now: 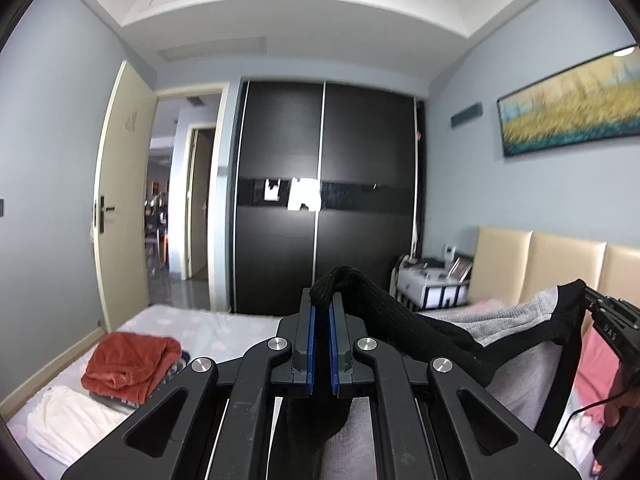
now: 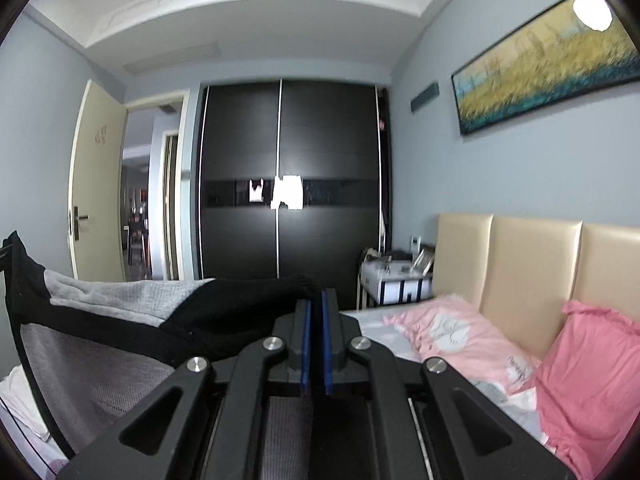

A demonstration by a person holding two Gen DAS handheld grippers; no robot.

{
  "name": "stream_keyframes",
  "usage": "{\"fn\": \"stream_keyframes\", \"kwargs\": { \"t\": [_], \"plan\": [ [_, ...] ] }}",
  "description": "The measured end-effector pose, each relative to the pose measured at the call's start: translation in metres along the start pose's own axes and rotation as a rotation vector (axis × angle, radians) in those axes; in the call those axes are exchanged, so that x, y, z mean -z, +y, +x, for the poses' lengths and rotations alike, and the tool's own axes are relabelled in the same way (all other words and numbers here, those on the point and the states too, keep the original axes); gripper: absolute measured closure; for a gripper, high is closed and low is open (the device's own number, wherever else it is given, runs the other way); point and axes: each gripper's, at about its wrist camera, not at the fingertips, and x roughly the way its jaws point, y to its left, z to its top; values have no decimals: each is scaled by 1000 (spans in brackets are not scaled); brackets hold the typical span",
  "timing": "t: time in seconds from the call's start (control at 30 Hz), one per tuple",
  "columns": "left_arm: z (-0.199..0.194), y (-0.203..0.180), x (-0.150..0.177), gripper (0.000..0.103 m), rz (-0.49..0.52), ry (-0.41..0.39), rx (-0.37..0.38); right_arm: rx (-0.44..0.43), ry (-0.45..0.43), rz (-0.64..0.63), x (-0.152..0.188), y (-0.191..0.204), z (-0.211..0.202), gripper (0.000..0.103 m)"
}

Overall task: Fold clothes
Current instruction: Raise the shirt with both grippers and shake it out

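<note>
Jaws, both pairs: left gripper (image 1: 322,308) and right gripper (image 2: 316,304) each clamped on my black-and-grey garment (image 1: 516,320), stretched between them above bed (image 1: 208,324); folded pile (image 1: 132,364) lies apart.

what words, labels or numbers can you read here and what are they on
"DAS" on the black body of the right gripper, seen from the left wrist camera
A small mark on the open door: too blurred to read
White patches on the wardrobe: glare, no text readable
</note>
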Motion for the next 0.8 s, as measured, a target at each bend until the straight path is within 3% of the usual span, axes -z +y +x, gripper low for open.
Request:
{"fn": "stream_keyframes", "kwargs": {
  "t": [0.37,0.57,0.8],
  "plan": [
    [156,6,80,97,-2,266,-61,39,252,-36,78,15,147,98],
    [273,9,119,97,28,395,-115,54,378,-76,122,31,269,98],
    [416,23,214,97,50,620,-156,13,549,-132,204,46,414,98]
  ]
}}
